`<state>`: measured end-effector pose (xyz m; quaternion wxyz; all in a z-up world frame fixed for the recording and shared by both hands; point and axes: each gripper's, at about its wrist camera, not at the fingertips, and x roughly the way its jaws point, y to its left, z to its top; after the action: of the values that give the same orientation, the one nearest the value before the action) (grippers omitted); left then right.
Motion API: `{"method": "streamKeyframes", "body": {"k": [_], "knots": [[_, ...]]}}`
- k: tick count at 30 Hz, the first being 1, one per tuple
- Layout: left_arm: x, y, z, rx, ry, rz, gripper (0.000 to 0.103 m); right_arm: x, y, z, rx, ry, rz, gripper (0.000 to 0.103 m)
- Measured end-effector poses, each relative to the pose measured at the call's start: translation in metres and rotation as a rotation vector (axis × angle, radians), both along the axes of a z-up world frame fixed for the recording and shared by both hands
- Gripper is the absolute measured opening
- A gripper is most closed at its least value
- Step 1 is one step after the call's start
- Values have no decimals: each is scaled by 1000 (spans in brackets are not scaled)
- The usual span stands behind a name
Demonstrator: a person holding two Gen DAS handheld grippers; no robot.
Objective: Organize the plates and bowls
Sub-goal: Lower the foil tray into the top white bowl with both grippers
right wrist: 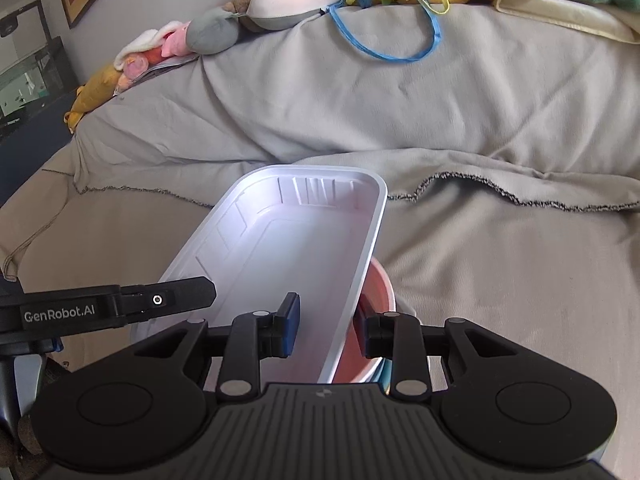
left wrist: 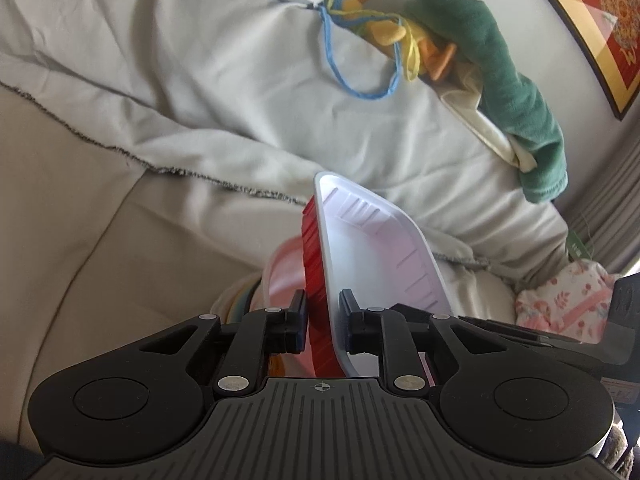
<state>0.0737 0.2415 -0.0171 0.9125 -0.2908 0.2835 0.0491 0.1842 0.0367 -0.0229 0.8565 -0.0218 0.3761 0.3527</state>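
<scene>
Foam, thin and feather-light: you hold one white tray [right wrist: 288, 248] with a red underside by its two long rims, left gripper [left wrist: 323, 322] and right gripper [right wrist: 332, 330] each clamped on a wall. It will dent, so pinch gently at the rim. It hangs tilted above one pink bowl [right wrist: 378, 308] stacked on others, uncountable, near the sofa seat's [right wrist: 500, 280] front edge.

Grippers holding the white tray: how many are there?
2. The left gripper clamps one long wall of the white tray; the right gripper clamps the opposite wall.
</scene>
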Motion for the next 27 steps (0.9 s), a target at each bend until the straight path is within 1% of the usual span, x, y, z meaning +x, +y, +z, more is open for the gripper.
{"method": "streamKeyframes", "body": {"k": [3,7,11,15,21,25,27], "knots": [[-1,2,-6,-35,24,-5,18,-6,-3,-2,-14,-4,-15,30],[-10,4,-2,-5,16,30,18,-10,-9,-1,-15,-8,-14,30],[-17,10,3,-49,-7,42,18,-12,-10,1,-9,-9,-14,30],[-16,12,4,-81,-1,23,18,-13,-6,2,-4,-14,6,30],[-17,9,0,-68,10,17,18,-15,-1,1,-35,-45,3,30],[-22,10,2,-55,-2,24,18,-13,-3,1,-41,-37,-4,30],[-23,8,3,-44,-1,10,18,-12,-3,2,-36,-22,-1,30]]}}
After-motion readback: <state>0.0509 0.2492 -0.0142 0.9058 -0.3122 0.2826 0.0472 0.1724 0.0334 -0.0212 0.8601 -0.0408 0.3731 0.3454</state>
